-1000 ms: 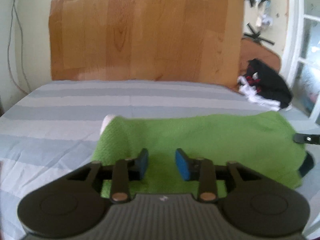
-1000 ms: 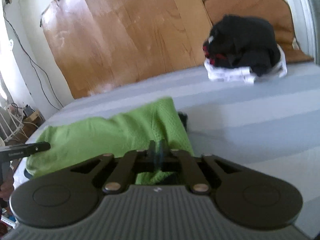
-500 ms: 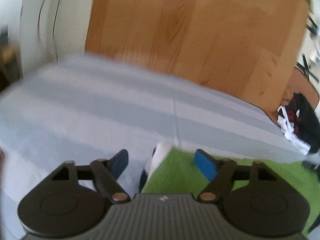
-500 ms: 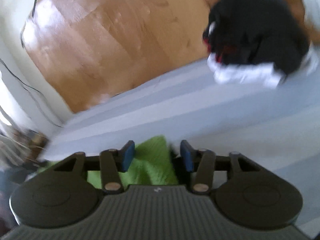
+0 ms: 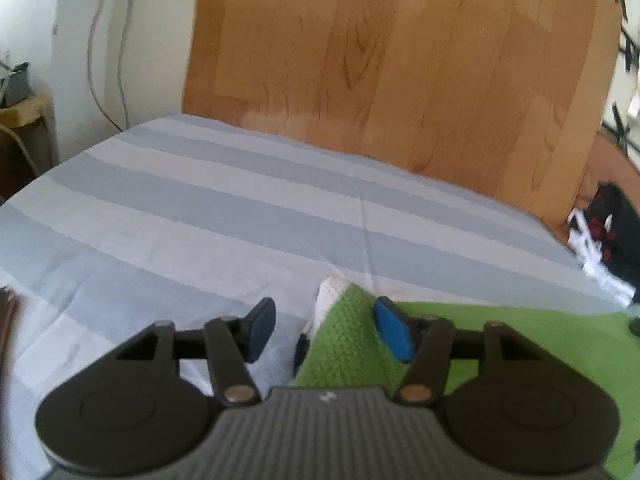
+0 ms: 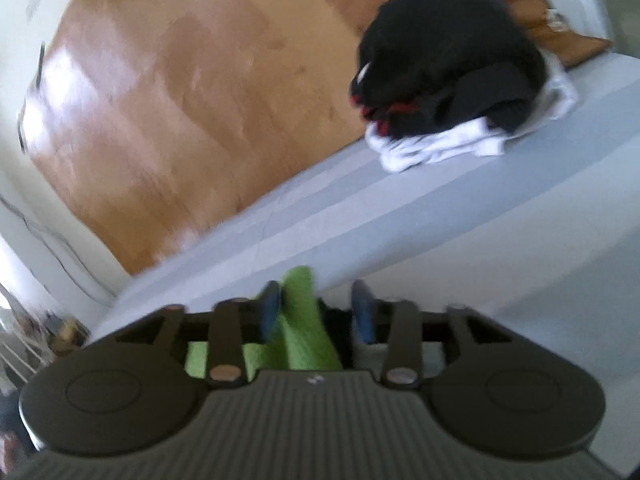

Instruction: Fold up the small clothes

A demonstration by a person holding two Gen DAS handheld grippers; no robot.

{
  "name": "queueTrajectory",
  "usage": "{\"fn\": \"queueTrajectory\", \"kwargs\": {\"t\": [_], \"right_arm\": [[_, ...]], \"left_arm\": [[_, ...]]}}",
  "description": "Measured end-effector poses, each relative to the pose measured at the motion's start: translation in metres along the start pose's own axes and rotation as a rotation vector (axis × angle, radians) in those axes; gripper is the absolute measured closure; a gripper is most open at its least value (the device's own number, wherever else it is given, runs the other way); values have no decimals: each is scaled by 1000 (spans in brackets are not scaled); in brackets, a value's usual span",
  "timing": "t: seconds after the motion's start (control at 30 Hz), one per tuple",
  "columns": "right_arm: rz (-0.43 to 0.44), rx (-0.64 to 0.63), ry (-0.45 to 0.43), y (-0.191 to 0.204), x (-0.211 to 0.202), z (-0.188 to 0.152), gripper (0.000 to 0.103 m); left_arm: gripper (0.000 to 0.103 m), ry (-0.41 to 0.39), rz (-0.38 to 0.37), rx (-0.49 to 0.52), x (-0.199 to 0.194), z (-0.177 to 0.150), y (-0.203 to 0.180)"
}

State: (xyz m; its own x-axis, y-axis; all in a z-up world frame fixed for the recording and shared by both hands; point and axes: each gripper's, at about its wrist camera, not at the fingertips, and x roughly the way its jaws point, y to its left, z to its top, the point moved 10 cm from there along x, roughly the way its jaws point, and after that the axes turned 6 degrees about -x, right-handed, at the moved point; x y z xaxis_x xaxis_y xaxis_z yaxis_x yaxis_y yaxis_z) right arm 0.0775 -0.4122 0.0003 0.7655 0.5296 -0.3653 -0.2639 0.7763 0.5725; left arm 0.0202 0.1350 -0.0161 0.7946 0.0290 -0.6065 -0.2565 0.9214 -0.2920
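Your jaws stand apart on both grippers, and neither pair presses on anything. On your left gripper (image 5: 324,330) the jaws have just been opening, though they have hardly widened in the last moment; the white-edged corner of the green garment (image 5: 344,340) pokes up between the blue pads (image 5: 390,332), nearer the right-hand one, with clear space to the other. On your right gripper (image 6: 316,312) the jaws have just sprung open, and a raised fold of the same green garment (image 6: 300,320) stands between them, just beside the left-hand pad (whether it actually brushes that pad is lost in the blur).

That garment lies low in both frames on the striped bed sheet (image 5: 224,208), spreading toward the lower right in the left wrist view. A wooden headboard (image 5: 400,64) fills the top of each frame. A pile of black and white clothes (image 6: 452,76) sits in the upper right of the right wrist view, well apart from the green piece.
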Motion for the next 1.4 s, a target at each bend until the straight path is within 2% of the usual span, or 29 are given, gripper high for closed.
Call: {"fn": "queueTrajectory", "kwargs": {"t": [0.1, 0.17, 0.27, 0.3, 0.33, 0.4, 0.43, 0.47, 0.63, 0.7, 0.83, 0.87, 0.93, 0.97, 1.07, 1.1, 1.17, 1.2, 1.23, 1.3, 1.4], "right_arm": [[22, 42, 26, -10, -30, -7, 53], [19, 52, 44, -15, -45, -17, 52], [38, 82, 80, -16, -54, -33, 49], [48, 90, 86, -14, -55, -38, 49], [54, 95, 88, -13, -56, -42, 49], [51, 93, 88, -10, -55, -46, 49], [48, 86, 87, -8, -55, -47, 49], [51, 80, 85, -7, -55, -48, 49], [74, 68, 71, -2, -51, -44, 49], [77, 75, 72, -1, -47, -43, 49], [65, 79, 83, 1, -41, -46, 49], [60, 76, 84, 2, -42, -47, 49], [44, 69, 81, 2, -43, -47, 49], [36, 68, 76, 1, -44, -46, 49], [18, 69, 53, -1, -48, -40, 49], [16, 74, 50, -2, -49, -39, 49], [12, 84, 49, -4, -52, -39, 49], [9, 83, 47, -5, -54, -39, 49], [1, 84, 48, -7, -56, -40, 49], [-6, 101, 53, -11, -57, -39, 49], [7, 142, 63, -14, -55, -37, 49]], "left_arm": [[52, -67, -37, -27, -25, 8, -5], [52, -77, -138, -50, -37, 10, -23], [59, -29, -313, -25, -45, -3, -61], [60, -3, -351, 11, -45, -11, -75], [60, 8, -359, 45, -43, -17, -82], [60, 2, -317, 104, -39, -24, -82], [59, -7, -284, 101, -36, -21, -74], [58, -16, -251, 71, -36, -17, -60], [55, -31, -144, -215, -38, 14, 30], [52, 6, -156, -267, -32, 16, 47], [53, 103, -262, -260, -15, 6, 34], [58, 119, -294, -236, -12, 3, 25], [91, 122, -297, -171, -8, -2, 10], [94, 106, -275, -132, -2, 2, 3], [94, 34, -243, -99, 13, 23, 7], [94, 26, -208, -96, 20, 29, 13], [94, 84, -212, -133, 29, 23, 17], [92, 86, -213, -116, 29, 19, 16], [90, 72, -202, -79, 25, 16, 14], [71, 65, -190, -52, 15, 14, 13], [67, 15, -225, -113, -10, 26, 20]]}}
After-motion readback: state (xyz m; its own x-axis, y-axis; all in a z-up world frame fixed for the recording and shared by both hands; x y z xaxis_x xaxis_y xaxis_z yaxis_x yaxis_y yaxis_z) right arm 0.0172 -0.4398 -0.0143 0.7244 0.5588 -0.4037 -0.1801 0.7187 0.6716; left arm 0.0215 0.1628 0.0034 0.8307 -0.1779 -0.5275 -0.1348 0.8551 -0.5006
